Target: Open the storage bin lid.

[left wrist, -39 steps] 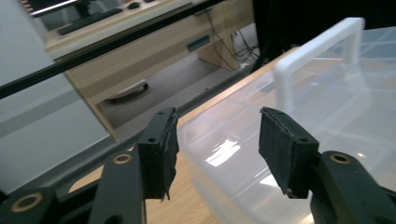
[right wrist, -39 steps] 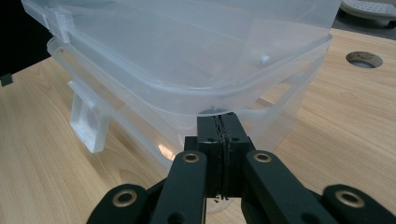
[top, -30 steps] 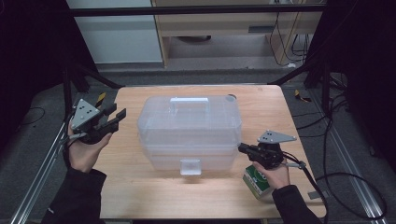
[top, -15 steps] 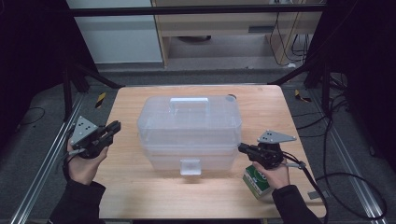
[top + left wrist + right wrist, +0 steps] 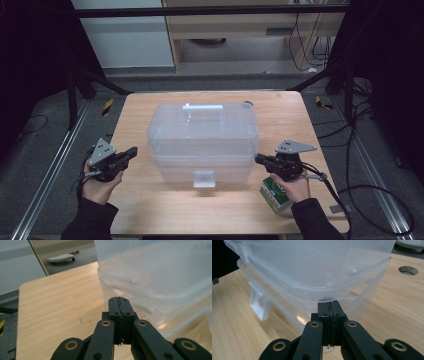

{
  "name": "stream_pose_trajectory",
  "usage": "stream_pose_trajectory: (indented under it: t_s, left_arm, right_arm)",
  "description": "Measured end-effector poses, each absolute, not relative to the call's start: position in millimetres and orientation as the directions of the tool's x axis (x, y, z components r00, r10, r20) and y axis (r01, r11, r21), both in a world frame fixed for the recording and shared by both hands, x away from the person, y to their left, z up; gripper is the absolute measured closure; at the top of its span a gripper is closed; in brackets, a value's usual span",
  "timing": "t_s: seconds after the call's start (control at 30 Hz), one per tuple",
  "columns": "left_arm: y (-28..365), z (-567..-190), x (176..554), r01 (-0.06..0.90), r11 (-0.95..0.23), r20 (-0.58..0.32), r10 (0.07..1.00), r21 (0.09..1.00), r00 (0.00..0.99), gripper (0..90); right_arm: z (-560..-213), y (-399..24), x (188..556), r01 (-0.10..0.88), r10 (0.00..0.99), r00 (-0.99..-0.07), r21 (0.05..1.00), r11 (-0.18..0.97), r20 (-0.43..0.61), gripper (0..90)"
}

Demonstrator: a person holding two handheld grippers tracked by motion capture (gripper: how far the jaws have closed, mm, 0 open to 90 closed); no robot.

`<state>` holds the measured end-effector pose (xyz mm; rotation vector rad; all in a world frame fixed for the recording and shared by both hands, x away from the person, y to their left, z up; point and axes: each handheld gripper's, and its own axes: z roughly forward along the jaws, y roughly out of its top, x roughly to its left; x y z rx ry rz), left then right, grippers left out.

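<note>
Jaws of the left gripper [image 5: 131, 151] have just been closing and now meet with nothing between them, pointing at the left side of the clear plastic box [image 5: 202, 140] in the middle of the wooden table [image 5: 150, 210]. At the box's right lower edge, the right gripper [image 5: 259, 159] is clenched empty too, its tip just beside the box. A green carton [image 5: 274, 195] lies under the right hand [image 5: 295, 187].
</note>
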<state>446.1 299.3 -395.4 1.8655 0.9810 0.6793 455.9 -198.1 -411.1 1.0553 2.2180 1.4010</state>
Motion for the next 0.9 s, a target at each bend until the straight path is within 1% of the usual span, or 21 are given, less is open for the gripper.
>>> stream_pose_trajectory:
  t_s: [0.17, 0.3, 0.57, 0.9]
  left_arm:
    - [289.1, -406.0, 447.6, 0.363, -0.315, 0.054, 0.816, 0.877, 0.576, 89.7]
    - [282.1, -407.4, 447.9, 0.357, -0.332, 0.059, 0.799, 0.873, 0.599, 89.7]
    - [276.2, -408.2, 449.2, 0.349, -0.336, 0.050, 0.779, 0.875, 0.625, 89.7]
    - [273.0, -404.5, 450.4, 0.337, -0.318, 0.039, 0.776, 0.886, 0.629, 89.5]
  right_arm:
    - [-411.3, -197.8, 456.1, 0.422, 0.723, -0.679, 0.872, 0.249, 0.123, 89.4]
    - [-411.2, -197.8, 456.1, 0.422, 0.724, -0.679, 0.872, 0.248, 0.123, 89.5]
    - [-411.2, -197.7, 456.3, 0.424, 0.724, -0.678, 0.872, 0.244, 0.127, 89.5]
    - [-407.5, -199.1, 458.0, 0.414, 0.722, -0.678, 0.884, 0.218, 0.140, 89.5]
